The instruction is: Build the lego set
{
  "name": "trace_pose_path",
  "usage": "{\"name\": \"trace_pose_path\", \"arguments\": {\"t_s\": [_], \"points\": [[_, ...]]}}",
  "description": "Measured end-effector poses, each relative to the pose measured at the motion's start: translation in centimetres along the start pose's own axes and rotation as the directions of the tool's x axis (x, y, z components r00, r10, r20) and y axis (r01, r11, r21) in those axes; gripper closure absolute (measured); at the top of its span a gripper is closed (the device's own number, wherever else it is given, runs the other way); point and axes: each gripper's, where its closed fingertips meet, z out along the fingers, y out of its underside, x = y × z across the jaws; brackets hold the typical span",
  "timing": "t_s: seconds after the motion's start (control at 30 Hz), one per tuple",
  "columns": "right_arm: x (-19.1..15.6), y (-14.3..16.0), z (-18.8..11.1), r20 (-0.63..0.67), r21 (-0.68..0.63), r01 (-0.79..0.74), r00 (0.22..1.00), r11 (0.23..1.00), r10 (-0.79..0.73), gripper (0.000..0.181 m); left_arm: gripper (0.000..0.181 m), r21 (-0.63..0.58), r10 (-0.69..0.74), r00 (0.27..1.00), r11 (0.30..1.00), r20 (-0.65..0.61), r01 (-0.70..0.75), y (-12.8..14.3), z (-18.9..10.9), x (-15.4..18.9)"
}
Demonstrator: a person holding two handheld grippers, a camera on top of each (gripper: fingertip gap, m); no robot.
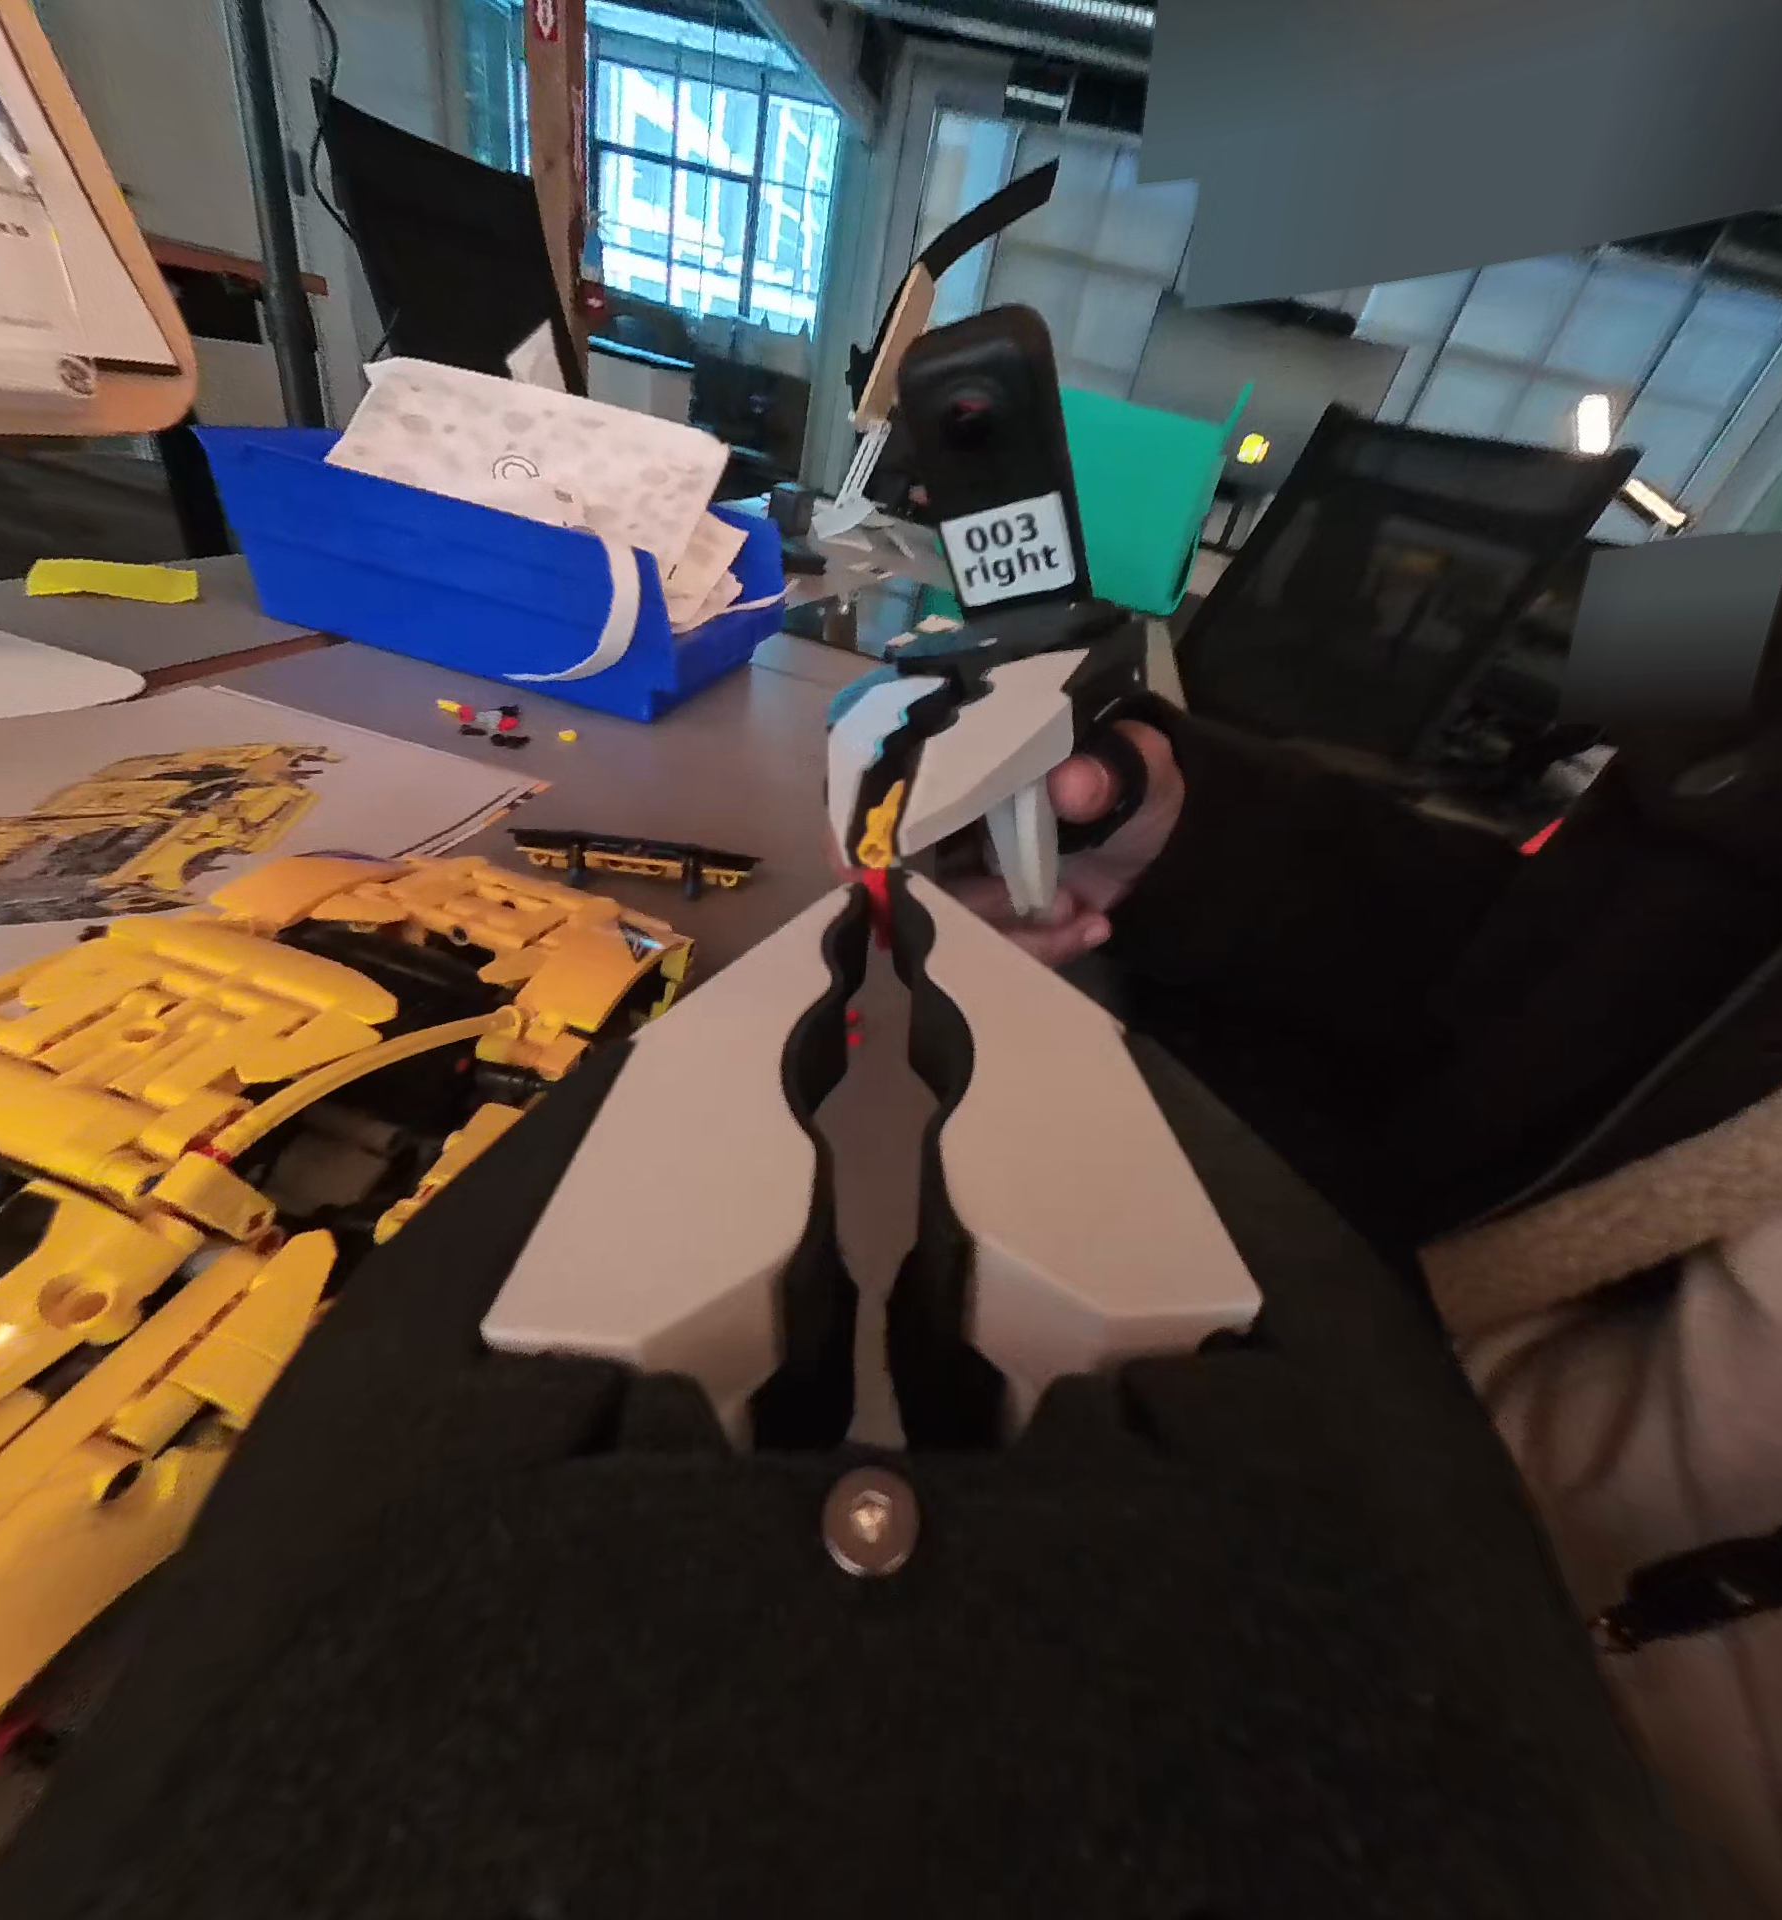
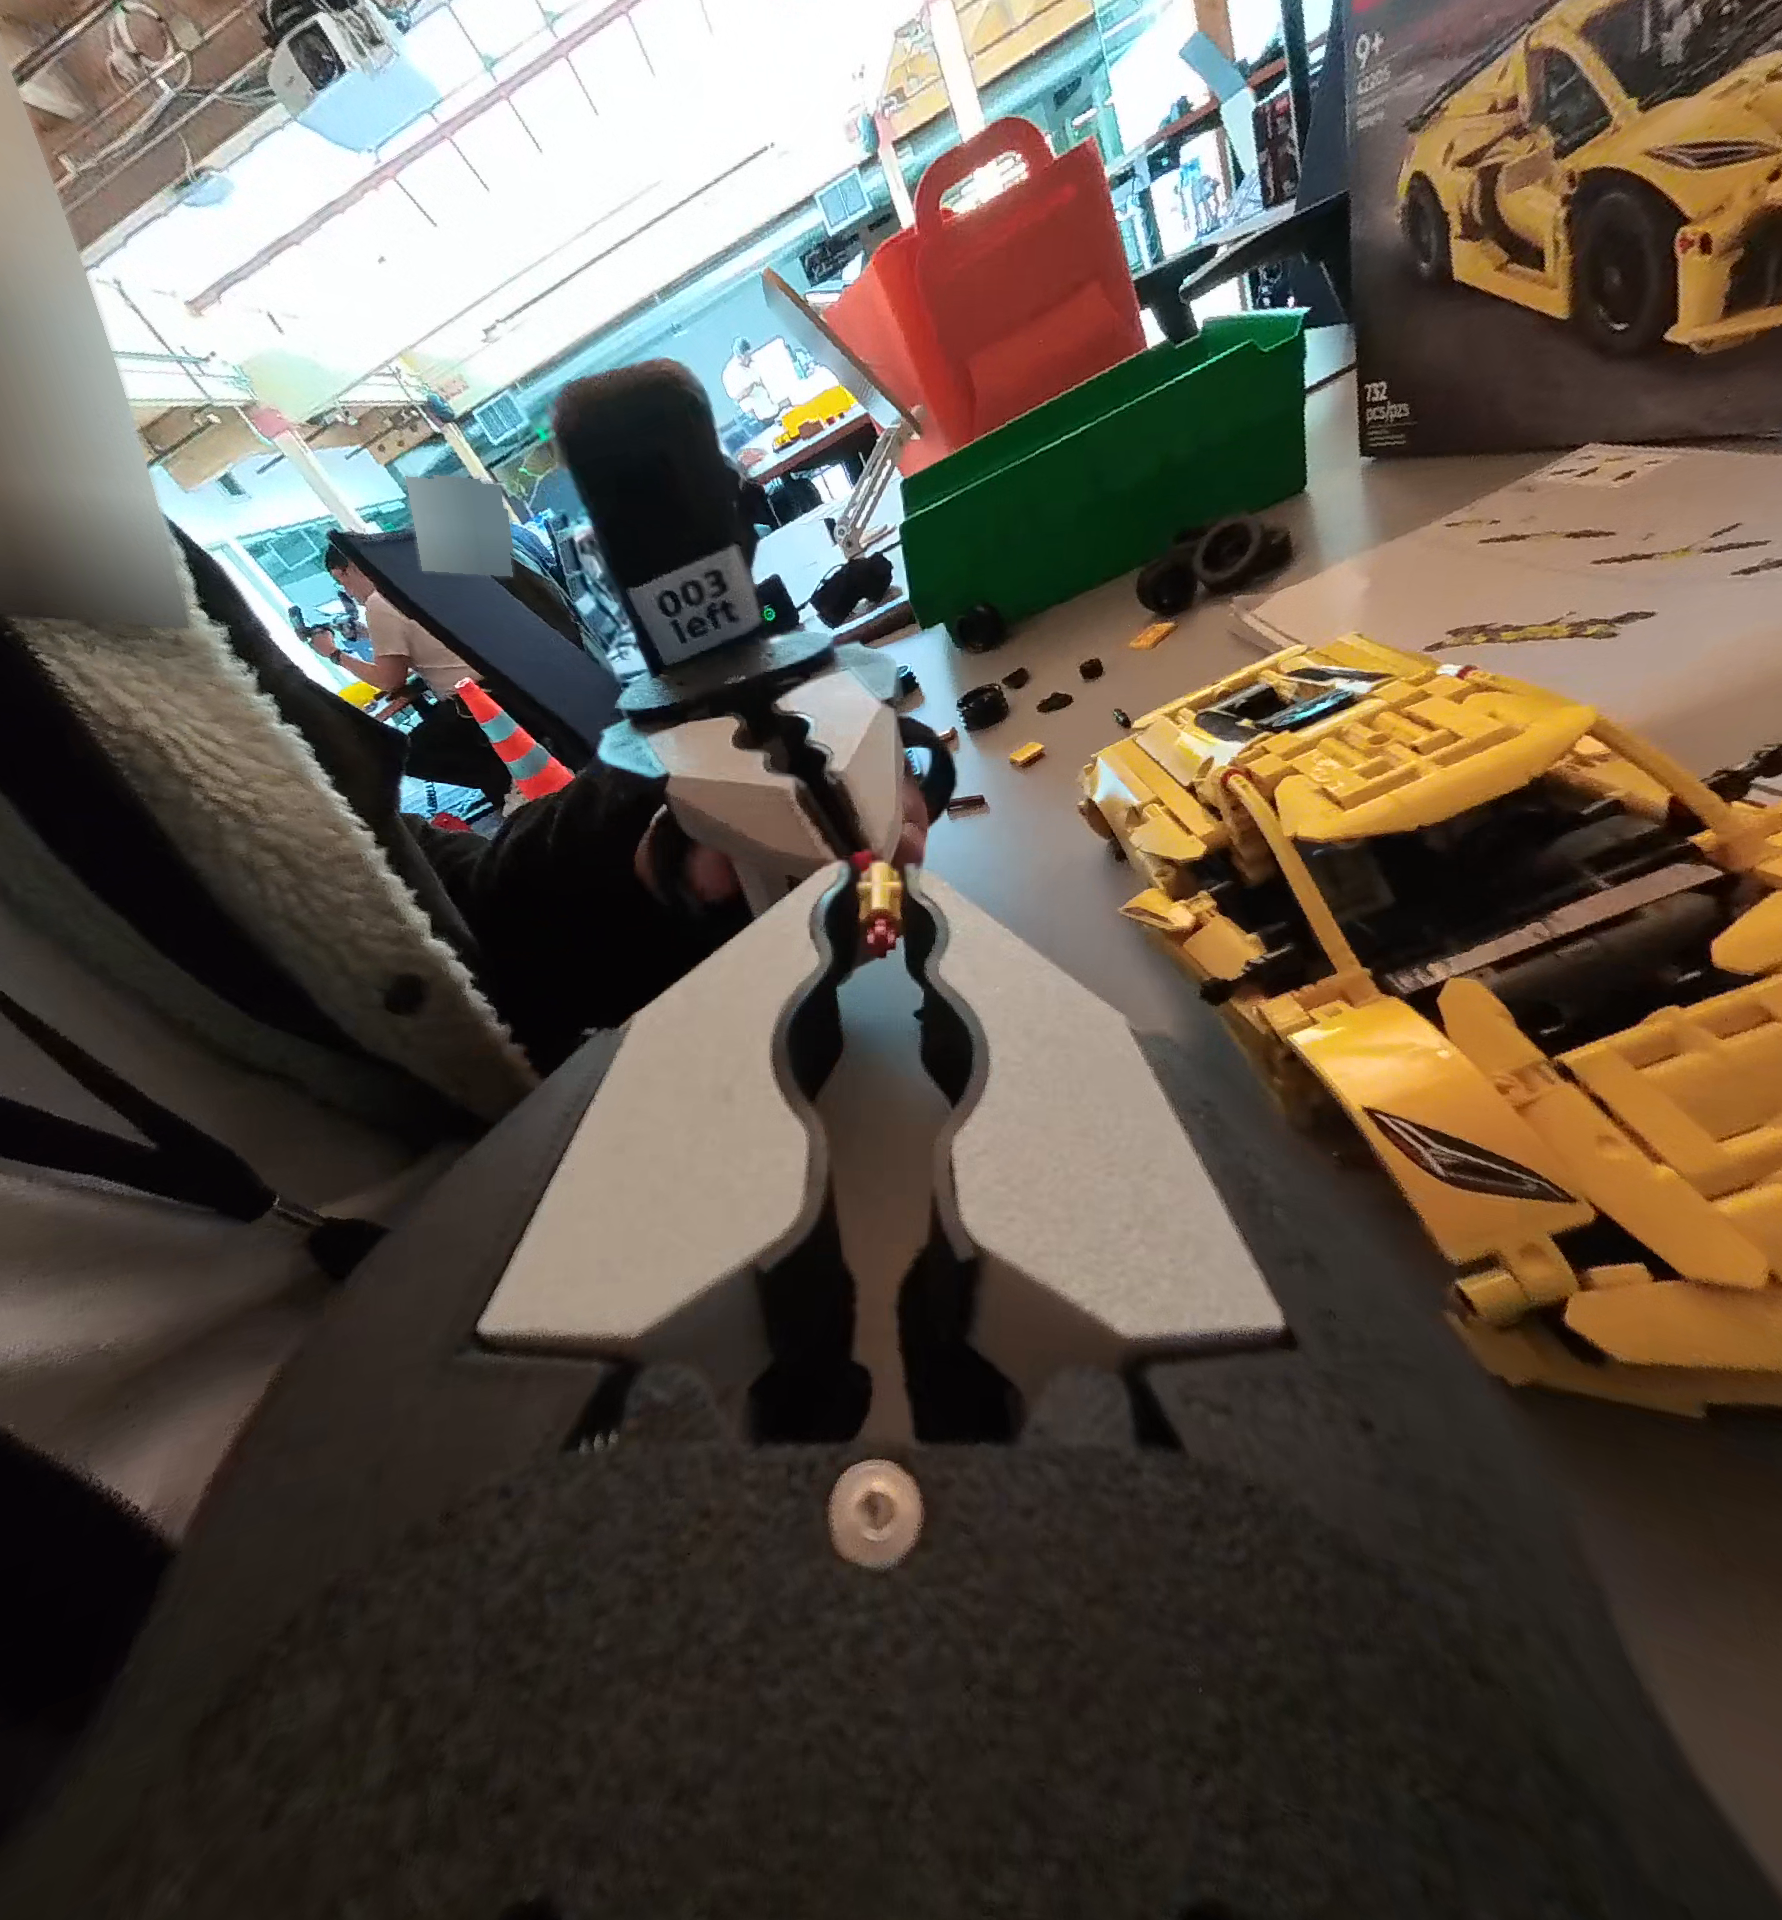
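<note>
**Holding two small pieces tip to tip above the bench**

Looking along my left claw (image 1: 874, 902), I see its two grey fingers nearly closed, their tips clenched on a small red pin (image 1: 876, 906) at the centre of the frame. Directly beyond it, tip to tip, the right claw (image 1: 871, 831) points back at me, gripping a small yellow connector (image 1: 882, 823) just above the red pin; the two pieces look to be touching or nearly so, but I cannot tell if they are joined. A hand (image 1: 1084, 831) grips that claw's handle right of centre.

From the right wrist view the same meeting sits at centre: my right claw (image 2: 879, 896) is clenched on the yellow connector (image 2: 879, 891), with red showing at both of its ends, and the left claw (image 2: 864, 844) closes in from beyond it.

The yellow lego car (image 1: 191, 1122) lies on the grey bench (image 1: 658, 769) at the lower left of the left wrist view, and fills the right side of the right wrist view (image 2: 1489, 997). Behind it in the left view an instruction booklet (image 1: 139, 800) lies open, a black-and-yellow sub-assembly (image 1: 632, 858) rests beside it, and a blue bin (image 1: 471, 592) holding paper bags stands at the upper left with loose small parts (image 1: 497, 719) in front of it.

In the right view a green bin (image 2: 1105, 509) holds an orange bag (image 2: 1001, 281) at the upper centre, black tyres (image 2: 1214, 561) lie just beside it, and the set's box (image 2: 1593, 208) stands at the upper right.
</note>
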Motion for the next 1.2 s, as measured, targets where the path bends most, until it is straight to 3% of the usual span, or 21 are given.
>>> {"name": "trace_pose_path", "arguments": {"t_s": [0.17, 0.27, 0.37, 0.43, 0.53, 0.67, 0.77, 0.97, 1.2], "points": [[0.2, 0.8, 0.3, -0.022, -0.046, 0.034, 0.999, 0.998, -0.035, 0.174, 0.178, 0.093, -0.153, 0.986, 0.983, -0.069, 0.159, -1.4, -0.9, -0.4], [2.6, 5.7, 0.2, -0.141, -0.334, 0.094, 0.979, 0.938, -0.148, 0.173, 0.178, 0.029, -0.161, 0.986, 0.986, -0.036, 0.162, -0.4, -1.0, -1.1], [3.8, 9.5, -1.0, -0.188, -0.603, 0.12, 0.939, 0.788, -0.287, 0.173, 0.178, -0.054, -0.07, 0.995, 0.996, 0.077, 0.074, 0.8, -1.1, -2.5], [3.7, 10.1, -2.5, -0.207, -0.749, 0.116, 0.895, 0.652, -0.396, 0.173, 0.178, -0.086, -0.049, 0.992, 0.995, 0.112, 0.059, 1.4, -1.2, -3.0], [3.0, 10.8, -5.9, -0.227, -0.897, -0.008, 0.867, 0.443, -0.444, 0.173, 0.178, -0.105, -0.023, 0.994, 0.994, 0.106, 0.034, 1.6, -0.9, -2.6], [2.2, 12.4, -8.7, -0.24, -0.953, -0.13, 0.874, 0.273, -0.423, 0.173, 0.178, -0.147, 0.04, 0.992, 0.989, 0.118, -0.022, 2.1, -0.6, -2.2], [2.0, 12.9, -9.6, -0.268, -0.956, -0.19, 0.877, 0.225, -0.4, 0.173, 0.178, -0.154, 0.056, 0.991, 0.987, 0.122, -0.036, 2.2, -0.7, -2.0], [2.2, 13.5, -10.2, -0.268, -0.962, -0.219, 0.883, 0.165, -0.386, 0.173, 0.178, -0.142, 0.038, 0.992, 0.99, 0.117, -0.021, 2.0, -0.9, -1.9], [2.2, 13.5, -9.9, -0.24, -0.969, -0.188, 0.876, 0.163, -0.419, 0.171, 0.178, -0.15, 0.037, 0.993, 0.988, 0.11, -0.021, 2.2, -0.8, -1.7]]}}
